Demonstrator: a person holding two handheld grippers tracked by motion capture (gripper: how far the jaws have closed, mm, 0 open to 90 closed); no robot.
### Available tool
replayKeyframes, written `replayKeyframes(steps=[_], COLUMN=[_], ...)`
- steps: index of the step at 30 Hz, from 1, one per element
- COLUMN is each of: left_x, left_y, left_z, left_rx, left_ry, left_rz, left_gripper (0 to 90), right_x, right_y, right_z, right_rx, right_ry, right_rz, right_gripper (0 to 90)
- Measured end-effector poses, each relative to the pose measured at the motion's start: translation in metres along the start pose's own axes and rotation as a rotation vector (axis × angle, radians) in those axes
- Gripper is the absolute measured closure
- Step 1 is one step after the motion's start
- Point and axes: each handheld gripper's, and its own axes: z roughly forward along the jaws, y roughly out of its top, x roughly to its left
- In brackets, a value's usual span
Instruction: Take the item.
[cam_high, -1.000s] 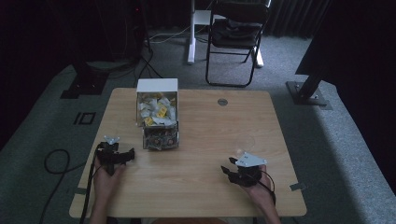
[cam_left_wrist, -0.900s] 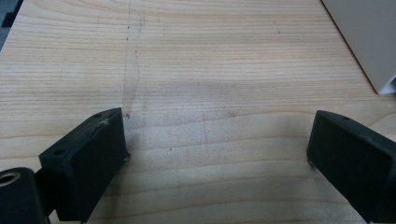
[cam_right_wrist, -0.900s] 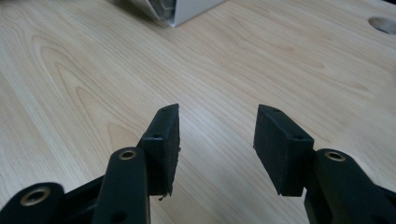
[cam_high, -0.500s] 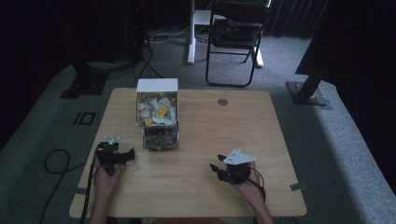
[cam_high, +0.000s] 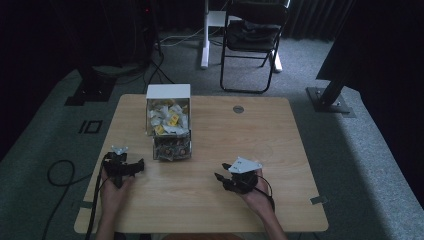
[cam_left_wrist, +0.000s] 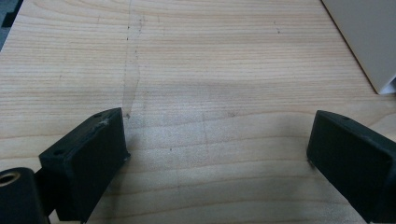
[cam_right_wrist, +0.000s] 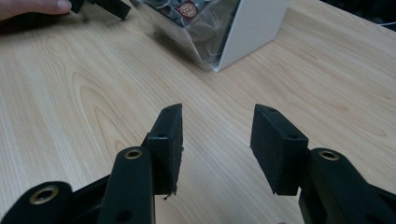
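Right now I have both claws low over the pale wood-grain table (cam_high: 280, 130), which is smooth with fine scratches showing in the left gripper view. Near its far left stands a white box (cam_high: 168, 92) with a clear-sided bin of small packets (cam_high: 171, 145) in front of it; the wrappers look crinkly and glossy, white and yellow at the back and dark at the front (I can't read any labels from the high view).

My left claw (cam_high: 131, 168) sits just left of the bin, its blocky black jaws spread wide with only bare wood between them. My right claw (cam_high: 222, 172) hovers well to the right of the bin, pointing toward it, jaws roughly half apart and holding nothing; they have just been closing a little.

Compared with a second ago, the right claw has slid leftward across the table toward the bin, while the left one has kept its place.

Beyond the table stand a black folding chair (cam_high: 252, 35) and a white post (cam_high: 205, 35) on grey carpet.
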Motion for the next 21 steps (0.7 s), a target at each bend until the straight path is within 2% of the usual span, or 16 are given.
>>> replayKeyframes(steps=[14, 21], left_x=[0.0, 0.0], left_y=[0.0, 0.0], left_z=[0.0, 0.0], left_rx=[0.002, 0.0], left_ry=[0.0, 0.0], left_rz=[0.002, 0.0], left_gripper=[5.6, 5.6], right_x=[0.011, 0.019], right_y=[0.016, 0.026], right_z=[0.018, 0.031], right_rx=[-0.012, -0.022], right_ry=[0.037, 0.056], right_rz=[-0.025, -0.045], right_gripper=[55.3, 59.4])
